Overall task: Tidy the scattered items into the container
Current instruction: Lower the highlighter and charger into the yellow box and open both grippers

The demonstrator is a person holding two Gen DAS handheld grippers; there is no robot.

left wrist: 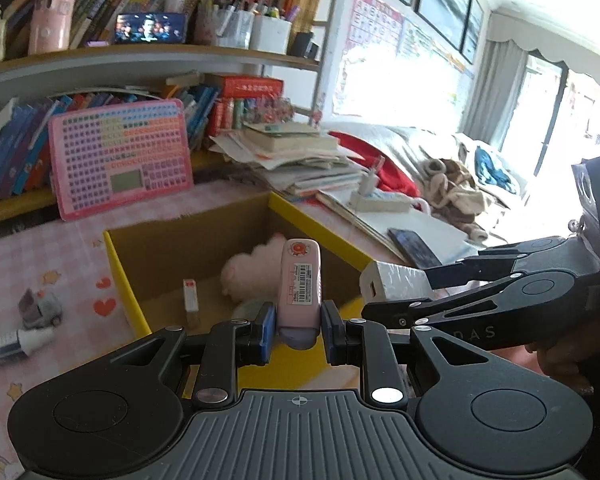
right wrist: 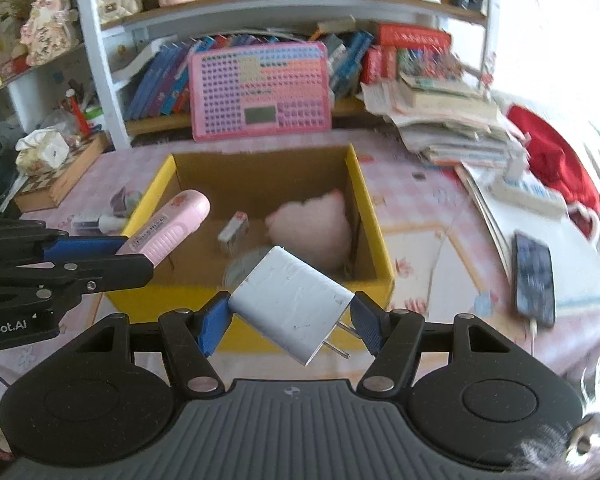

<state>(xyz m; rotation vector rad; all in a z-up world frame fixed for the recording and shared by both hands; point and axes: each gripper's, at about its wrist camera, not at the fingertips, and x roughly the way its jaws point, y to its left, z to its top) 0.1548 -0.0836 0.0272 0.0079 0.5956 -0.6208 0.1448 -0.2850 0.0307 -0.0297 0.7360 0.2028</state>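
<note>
- Left gripper [left wrist: 296, 330]: black linkage arms with blue ribbed pads; the jaws are clamped on a pink case [left wrist: 300, 284], a smooth, rounded plastic oblong held upright, with a barcode label and a round red sticker on its face.
- Right gripper [right wrist: 290, 316]: same build; the jaws are clamped on a white charger [right wrist: 290, 304], a matte, boxy plug block with rounded edges and two metal prongs, held tilted with the prongs toward the right pad.
- Container: an open cardboard box [right wrist: 370, 216], brown inside with bright yellow rims and outer walls, standing on the counter [right wrist: 416, 216] just beyond both grippers.
- Inside the box: a fluffy pink plush [right wrist: 312, 228] at the right, a small rectangular carton [right wrist: 233, 234] left of it, and a round greyish item partly hidden behind the charger.
- The pink case hangs over the box's near-left edge; the charger sits over its near wall.
- Counter cover: pale pink checked cloth with printed hearts and stars.
- Left of the box lie a small grey toy [left wrist: 40, 308] and a tube-like item [left wrist: 16, 344].
- A dark phone [right wrist: 534, 280] lies right of the box.
</note>
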